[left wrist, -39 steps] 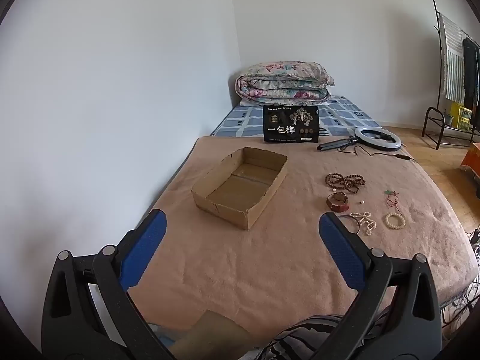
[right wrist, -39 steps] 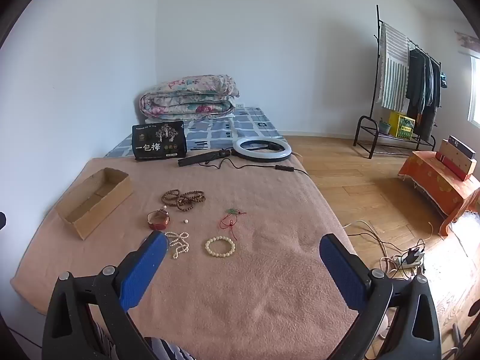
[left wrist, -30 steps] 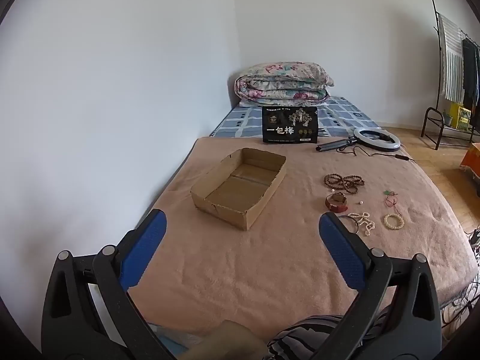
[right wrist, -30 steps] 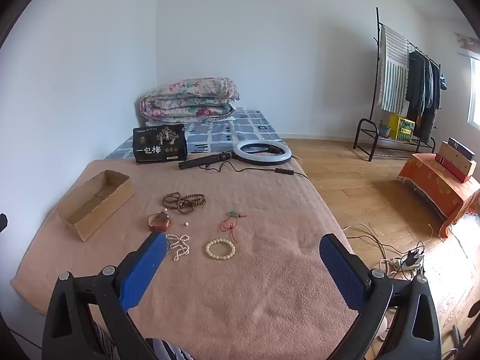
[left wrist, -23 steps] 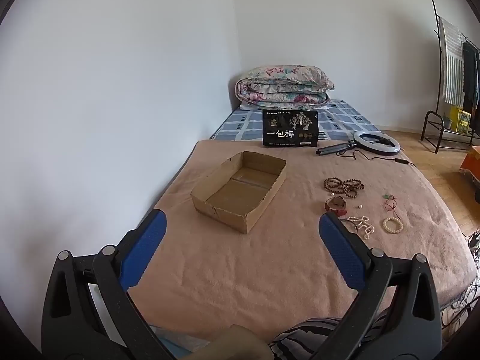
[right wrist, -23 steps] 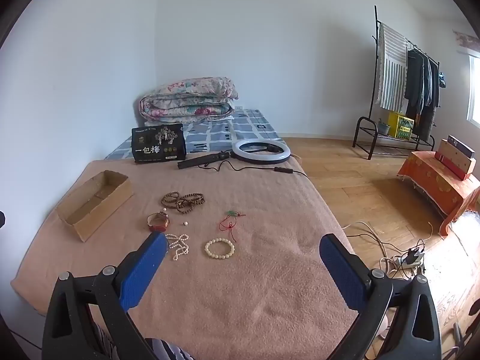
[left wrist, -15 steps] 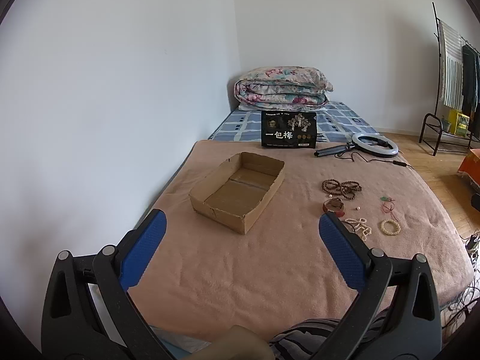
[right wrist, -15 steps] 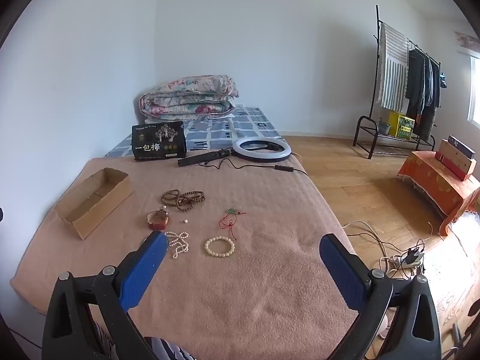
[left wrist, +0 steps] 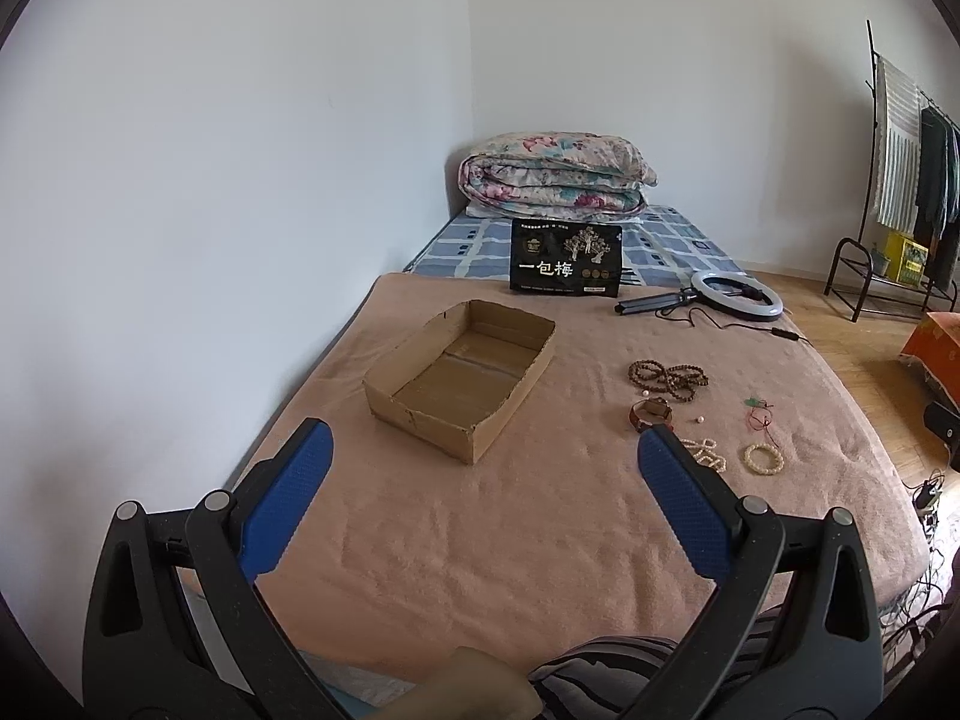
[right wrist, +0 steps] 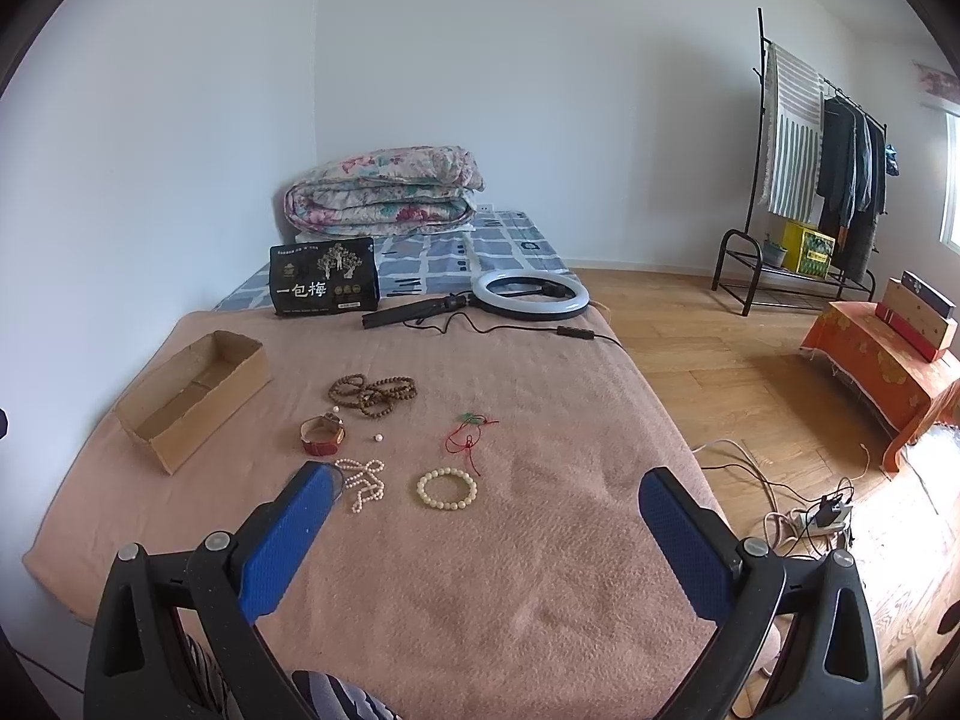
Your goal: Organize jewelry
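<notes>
An empty cardboard tray [left wrist: 459, 378] [right wrist: 192, 396] sits on the left of a tan blanket. Jewelry lies to its right: brown bead strands [right wrist: 373, 391] [left wrist: 667, 374], a red-strapped watch [right wrist: 322, 435] [left wrist: 650, 413], a white pearl strand [right wrist: 362, 483], a cream bead bracelet [right wrist: 447, 488] [left wrist: 763, 458], a red cord with a green charm [right wrist: 467, 433] and a loose pearl [right wrist: 378, 437]. My left gripper [left wrist: 480, 456] is open and empty, hovering before the tray. My right gripper [right wrist: 483, 495] is open and empty, near the bracelet.
A black snack bag [right wrist: 324, 286], a ring light with tripod and cable [right wrist: 528, 294] and a folded floral quilt [right wrist: 384, 192] lie at the far end. The white wall runs along the left. A clothes rack [right wrist: 810, 180] and an orange-covered stand [right wrist: 888, 360] stand on the wood floor at right.
Both grippers stay open. The left view has pulled back and risen slightly, so the tray and jewelry sit a little farther off. The right view is almost unchanged.
</notes>
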Tool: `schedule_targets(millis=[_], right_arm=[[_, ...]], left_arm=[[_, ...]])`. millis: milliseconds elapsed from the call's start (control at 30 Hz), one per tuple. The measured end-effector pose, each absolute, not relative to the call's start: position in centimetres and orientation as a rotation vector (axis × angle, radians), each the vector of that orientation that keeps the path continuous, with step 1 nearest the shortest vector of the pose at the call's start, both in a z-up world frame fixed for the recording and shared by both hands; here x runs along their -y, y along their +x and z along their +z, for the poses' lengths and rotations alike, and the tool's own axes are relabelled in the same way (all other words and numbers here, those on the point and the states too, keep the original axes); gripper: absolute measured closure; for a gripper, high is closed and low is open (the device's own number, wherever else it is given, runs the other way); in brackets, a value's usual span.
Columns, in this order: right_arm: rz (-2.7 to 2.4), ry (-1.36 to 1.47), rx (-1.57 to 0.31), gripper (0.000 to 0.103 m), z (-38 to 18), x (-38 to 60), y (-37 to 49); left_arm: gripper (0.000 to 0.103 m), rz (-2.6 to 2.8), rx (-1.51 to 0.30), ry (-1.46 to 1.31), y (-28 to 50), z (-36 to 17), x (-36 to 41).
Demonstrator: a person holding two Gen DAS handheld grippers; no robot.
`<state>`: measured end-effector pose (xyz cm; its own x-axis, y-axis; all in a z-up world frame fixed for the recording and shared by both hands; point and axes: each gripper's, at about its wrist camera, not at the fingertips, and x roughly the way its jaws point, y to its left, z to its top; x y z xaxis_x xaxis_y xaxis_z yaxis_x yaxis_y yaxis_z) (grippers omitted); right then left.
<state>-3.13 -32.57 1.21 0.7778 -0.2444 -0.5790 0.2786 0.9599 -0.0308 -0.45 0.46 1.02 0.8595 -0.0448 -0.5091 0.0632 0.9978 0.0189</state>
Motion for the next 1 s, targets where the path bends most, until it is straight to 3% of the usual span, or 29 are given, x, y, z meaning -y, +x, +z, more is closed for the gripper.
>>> schedule_targets(millis=[1000], right_arm=[[-0.276, 0.077, -0.631, 0.0, 0.71, 32.75, -2.92]], left_arm=[[0.0, -0.07, -0.541, 0.031, -0.42, 0.68, -0.5]])
